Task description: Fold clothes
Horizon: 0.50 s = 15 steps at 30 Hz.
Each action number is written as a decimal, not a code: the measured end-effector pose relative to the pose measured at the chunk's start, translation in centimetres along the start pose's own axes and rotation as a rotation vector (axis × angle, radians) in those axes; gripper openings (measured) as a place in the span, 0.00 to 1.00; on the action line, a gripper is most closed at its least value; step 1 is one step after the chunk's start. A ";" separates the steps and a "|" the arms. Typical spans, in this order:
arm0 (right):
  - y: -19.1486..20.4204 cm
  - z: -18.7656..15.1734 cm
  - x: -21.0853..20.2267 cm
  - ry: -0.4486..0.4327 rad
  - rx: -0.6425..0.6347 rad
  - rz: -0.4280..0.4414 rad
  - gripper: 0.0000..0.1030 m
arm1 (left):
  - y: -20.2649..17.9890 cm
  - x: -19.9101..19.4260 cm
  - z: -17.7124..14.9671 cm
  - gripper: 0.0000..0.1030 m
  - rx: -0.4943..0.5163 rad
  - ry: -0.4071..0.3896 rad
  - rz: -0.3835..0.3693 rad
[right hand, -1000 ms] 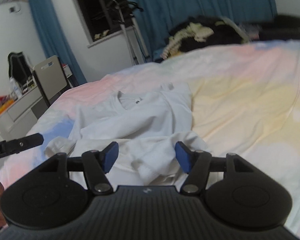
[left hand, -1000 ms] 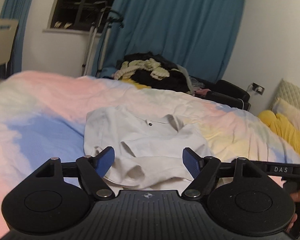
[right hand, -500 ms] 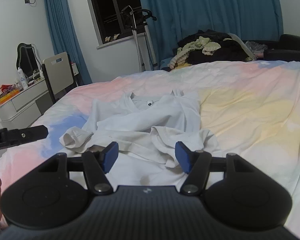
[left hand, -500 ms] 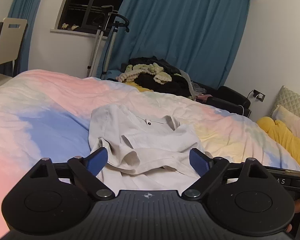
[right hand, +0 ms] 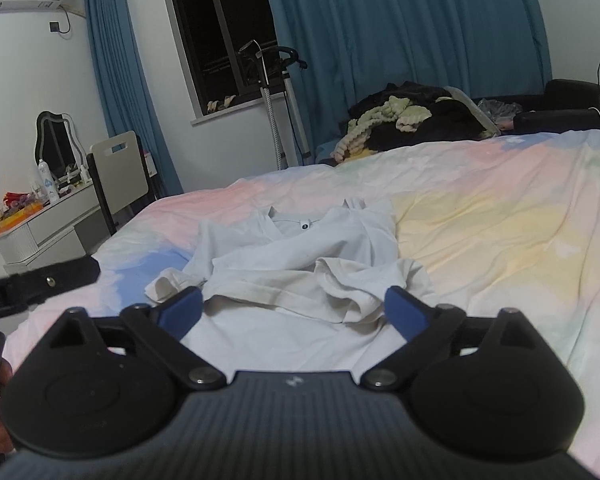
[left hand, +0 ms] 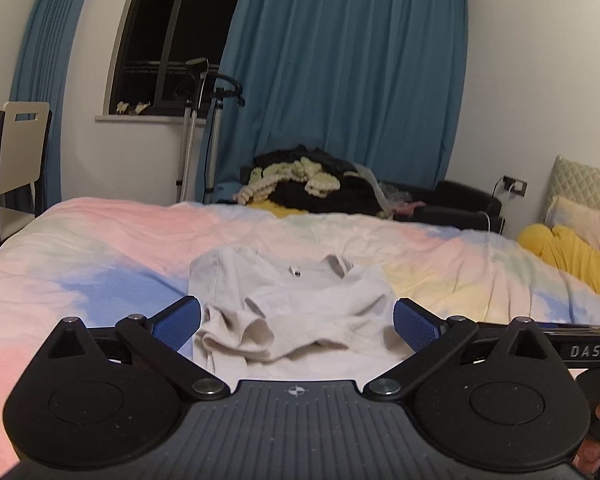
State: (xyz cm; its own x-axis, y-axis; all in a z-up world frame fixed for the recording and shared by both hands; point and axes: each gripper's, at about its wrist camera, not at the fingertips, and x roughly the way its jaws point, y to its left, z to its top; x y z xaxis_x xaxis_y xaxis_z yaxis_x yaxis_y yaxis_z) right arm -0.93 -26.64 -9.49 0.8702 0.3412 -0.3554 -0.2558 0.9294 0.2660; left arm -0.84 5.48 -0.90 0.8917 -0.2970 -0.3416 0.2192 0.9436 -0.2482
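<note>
Shirt [left hand: 296, 308]: white, crumpled, collar toward the far edge, lying mid-bed [left hand: 100, 248] on the pastel cover.
Left gripper [left hand: 296, 322]: released, 2 blue fingers spread, above the shirt's near hem.
Right gripper [right hand: 292, 312]: released, fingers spread, holding nothing.

The white shirt's [left hand: 300, 312] near hem (toward six o'clock) is hidden behind the left gripper's [left hand: 296, 326] black body.
</note>
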 end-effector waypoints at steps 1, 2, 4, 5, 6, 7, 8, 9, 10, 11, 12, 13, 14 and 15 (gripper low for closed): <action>0.2 -0.1 -0.4 -0.003 0.000 0.001 1.00 | 0.1 -0.2 -0.1 1.00 -0.018 0.019 -0.009; 0.3 -0.3 -0.6 0.000 0.001 0.006 1.00 | 0.2 -0.3 -0.1 1.00 -0.035 0.038 -0.019; 0.5 -0.6 -0.9 0.011 0.014 0.014 1.00 | 0.4 -0.6 -0.2 1.00 -0.070 0.076 -0.037; 0.3 -0.7 -1.0 0.021 0.033 0.016 1.00 | 0.5 -0.8 -0.3 1.00 -0.088 0.095 -0.046; 0.0 -0.8 -1.0 0.036 0.065 0.023 1.00 | 0.6 -0.9 -0.4 1.00 -0.105 0.114 -0.056; -0.3 -0.9 -1.0 0.053 0.101 0.030 1.00 | 0.7 -1.1 -0.4 1.00 -0.123 0.133 -0.065; -0.8 -1.0 -1.0 0.085 0.170 0.048 1.00 | 1.6 -0.9 -0.6 1.00 -0.209 0.176 -0.089; -1.2 -1.4 -1.2 0.108 0.247 0.084 1.00 | 2.4 -0.8 -0.9 1.00 -0.292 0.212 -0.110; -1.6 -1.7 -1.3 0.126 0.308 0.133 1.00 | 3.0 -0.8 -1.3 1.00 -0.348 0.241 -0.122; -1.8 -2.1 -1.2 0.152 0.347 0.167 1.00 | 3.4 -0.8 -1.6 1.00 -0.382 0.263 -0.126; -1.9 -2.5 -1.1 0.174 0.374 0.171 1.00 | 3.7 -0.8 -2.0 1.00 -0.401 0.276 -0.120; -1.9 -2.9 -0.9 0.197 0.401 0.176 1.00 | 4.1 -0.8 -2.4 1.00 -0.420 0.289 -0.114; -1.9 -3.3 -0.7 0.219 0.427 0.181 1.00 | 4.3 -0.8 -2.6 1.00 -0.438 0.302 -0.113; -2.0 -3.7 -0.6 0.241 0.454 0.185 1.00 | 4.5 -0.5 -2.9 1.00 -0.463 0.319 -0.116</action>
State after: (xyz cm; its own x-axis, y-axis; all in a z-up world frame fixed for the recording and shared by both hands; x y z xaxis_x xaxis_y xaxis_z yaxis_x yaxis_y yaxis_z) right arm -2.47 -28.13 -13.12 0.6930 0.5655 -0.4472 -0.1417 0.7150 0.6846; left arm -1.48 9.46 -4.46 0.6930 -0.4917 -0.5272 0.0482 0.7613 -0.6466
